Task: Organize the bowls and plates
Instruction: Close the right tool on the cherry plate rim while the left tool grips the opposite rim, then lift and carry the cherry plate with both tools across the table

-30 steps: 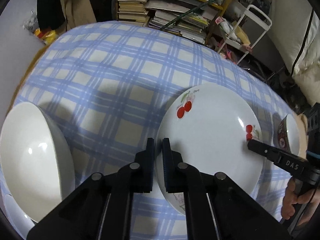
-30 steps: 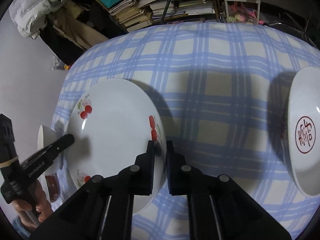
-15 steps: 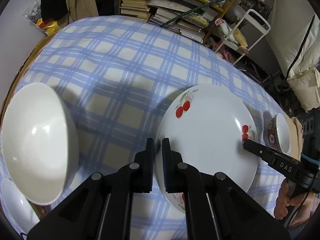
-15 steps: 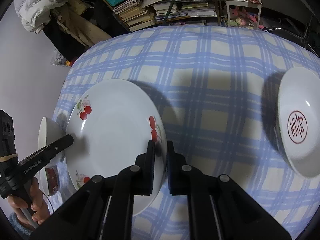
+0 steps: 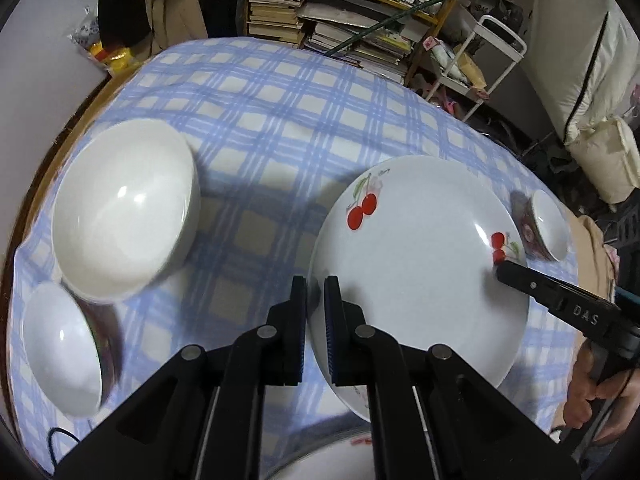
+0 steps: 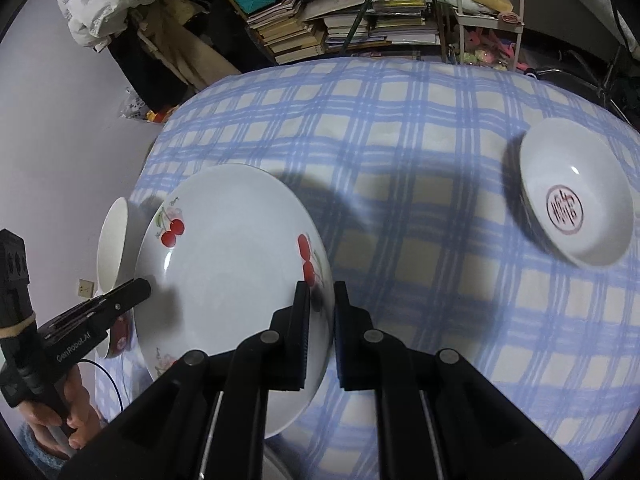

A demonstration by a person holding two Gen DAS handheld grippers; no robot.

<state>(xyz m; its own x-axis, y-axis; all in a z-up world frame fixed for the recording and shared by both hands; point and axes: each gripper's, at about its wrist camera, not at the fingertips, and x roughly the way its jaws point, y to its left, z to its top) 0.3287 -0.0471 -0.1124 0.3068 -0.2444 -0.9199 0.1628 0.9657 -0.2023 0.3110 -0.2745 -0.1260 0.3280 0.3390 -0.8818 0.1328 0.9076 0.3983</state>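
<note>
Left wrist view: cherry plate held above the checked bench, its opposite rims pinched between the clenched left gripper and right gripper.

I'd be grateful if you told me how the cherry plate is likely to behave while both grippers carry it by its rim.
The cherry plate looks glazed, so the left gripper and right gripper, pinching opposite edges, may slip. It probably stays stiff, not sagging. Being apparently ceramic, it would likely chip or break if dropped over the tablecloth.
</note>
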